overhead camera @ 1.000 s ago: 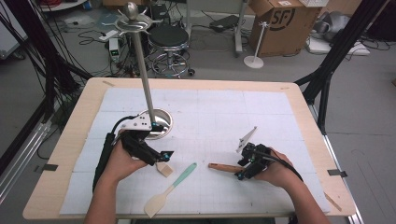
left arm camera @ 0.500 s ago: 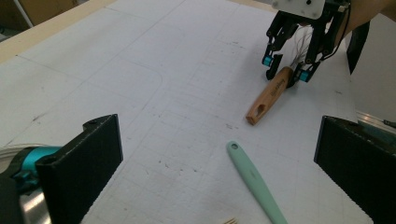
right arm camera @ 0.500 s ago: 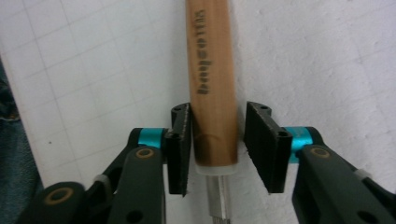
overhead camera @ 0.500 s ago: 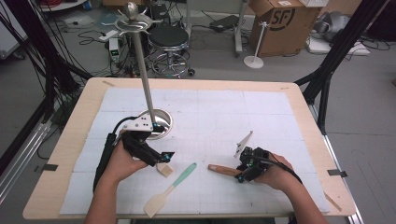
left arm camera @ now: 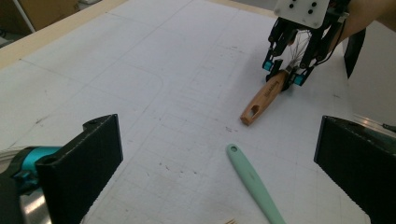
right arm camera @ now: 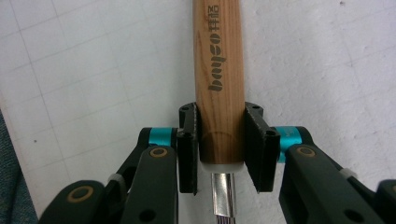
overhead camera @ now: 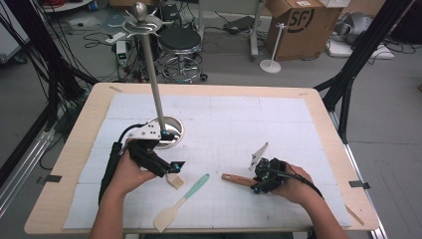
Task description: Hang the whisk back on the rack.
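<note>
At the lower right of the high view, the right gripper (overhead camera: 259, 180) has just been closing its jaws onto the wooden handle (right arm camera: 219, 70) of a whisk (overhead camera: 244, 178), the pads pressing either side where handle meets metal wires, the whisk lying flat on the white gridded mat (overhead camera: 278, 124). Lower centre lies a mint-handled spatula (overhead camera: 181, 201). At lower left, the left gripper (overhead camera: 171, 172) rests with jaws spread wide, gripping nothing. Beyond it, upper left, stands a metal utensil stand (overhead camera: 152, 79).
</note>
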### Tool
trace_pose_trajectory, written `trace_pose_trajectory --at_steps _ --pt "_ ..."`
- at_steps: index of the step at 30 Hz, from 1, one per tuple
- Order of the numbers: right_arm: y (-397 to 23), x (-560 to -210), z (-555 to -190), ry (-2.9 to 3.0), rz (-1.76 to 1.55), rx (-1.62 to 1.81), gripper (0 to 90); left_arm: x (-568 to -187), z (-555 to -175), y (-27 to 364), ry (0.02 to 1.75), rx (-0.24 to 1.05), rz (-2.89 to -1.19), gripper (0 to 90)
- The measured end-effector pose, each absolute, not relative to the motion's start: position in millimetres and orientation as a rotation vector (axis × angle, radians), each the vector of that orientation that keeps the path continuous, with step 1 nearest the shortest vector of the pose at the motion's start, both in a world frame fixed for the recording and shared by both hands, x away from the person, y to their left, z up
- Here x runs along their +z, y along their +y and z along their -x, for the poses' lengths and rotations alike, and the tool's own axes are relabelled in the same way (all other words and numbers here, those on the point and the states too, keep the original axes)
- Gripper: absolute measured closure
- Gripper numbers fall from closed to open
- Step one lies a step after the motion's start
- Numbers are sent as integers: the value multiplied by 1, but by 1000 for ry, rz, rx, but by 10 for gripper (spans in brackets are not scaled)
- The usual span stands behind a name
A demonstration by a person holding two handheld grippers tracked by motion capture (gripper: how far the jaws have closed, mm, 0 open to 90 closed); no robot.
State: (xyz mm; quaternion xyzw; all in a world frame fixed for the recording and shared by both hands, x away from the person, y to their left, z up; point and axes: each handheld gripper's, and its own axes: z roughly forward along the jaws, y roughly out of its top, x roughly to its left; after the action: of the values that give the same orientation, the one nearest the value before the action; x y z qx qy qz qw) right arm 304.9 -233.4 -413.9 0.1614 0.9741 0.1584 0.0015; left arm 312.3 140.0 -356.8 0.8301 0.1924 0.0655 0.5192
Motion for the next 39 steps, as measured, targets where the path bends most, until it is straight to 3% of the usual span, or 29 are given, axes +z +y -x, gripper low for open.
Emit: trace_pose_trajectory --at_steps 28,39 --pt "-266 -363 -317 2796 -553 1241 705 -357 -313 139 454 169 -1999 16" --pt "-262 -344 -322 2697 -526 1354 706 -358 -312 137 451 164 -2001 16"
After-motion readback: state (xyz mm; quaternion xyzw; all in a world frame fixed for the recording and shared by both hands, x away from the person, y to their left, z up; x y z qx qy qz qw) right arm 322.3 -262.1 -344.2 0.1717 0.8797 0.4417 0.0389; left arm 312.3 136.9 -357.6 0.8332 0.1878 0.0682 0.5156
